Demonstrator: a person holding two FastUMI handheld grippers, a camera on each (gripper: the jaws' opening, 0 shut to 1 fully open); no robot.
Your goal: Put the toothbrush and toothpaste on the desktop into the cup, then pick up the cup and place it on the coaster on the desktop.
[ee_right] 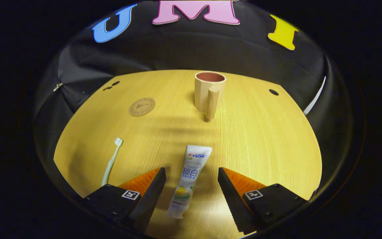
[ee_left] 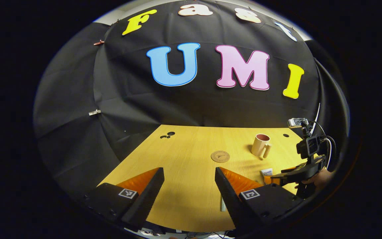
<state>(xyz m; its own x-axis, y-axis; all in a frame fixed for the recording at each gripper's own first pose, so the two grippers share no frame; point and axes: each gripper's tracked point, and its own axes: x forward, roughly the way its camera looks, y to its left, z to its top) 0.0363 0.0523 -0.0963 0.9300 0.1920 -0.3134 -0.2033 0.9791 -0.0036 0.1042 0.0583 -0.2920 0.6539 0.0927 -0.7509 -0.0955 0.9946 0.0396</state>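
A white toothpaste tube point(ee_right: 189, 176) lies flat on the wooden desktop point(ee_right: 260, 142), cap end nearest me, between the fingers of my open right gripper point(ee_right: 191, 186), which do not touch it. To its left lies a pale green toothbrush point(ee_right: 111, 162), bristles pointing away. Beyond stands a beige cup point(ee_right: 209, 93) with its handle turned toward me, and a round brown coaster point(ee_right: 141, 106) lies to its left. My left gripper point(ee_left: 189, 186) hangs open over bare wood. From it I see the cup point(ee_left: 260, 145), the coaster point(ee_left: 220, 156), and the right gripper point(ee_left: 279, 177) low over the toothpaste point(ee_left: 266, 172).
The black cloth wall rises right behind the desktop's far edge. Small dark holes point(ee_left: 167, 135) mark the far left of the table, and another hole point(ee_right: 273, 92) sits at the far right. A hand point(ee_left: 317, 179) holds the right gripper.
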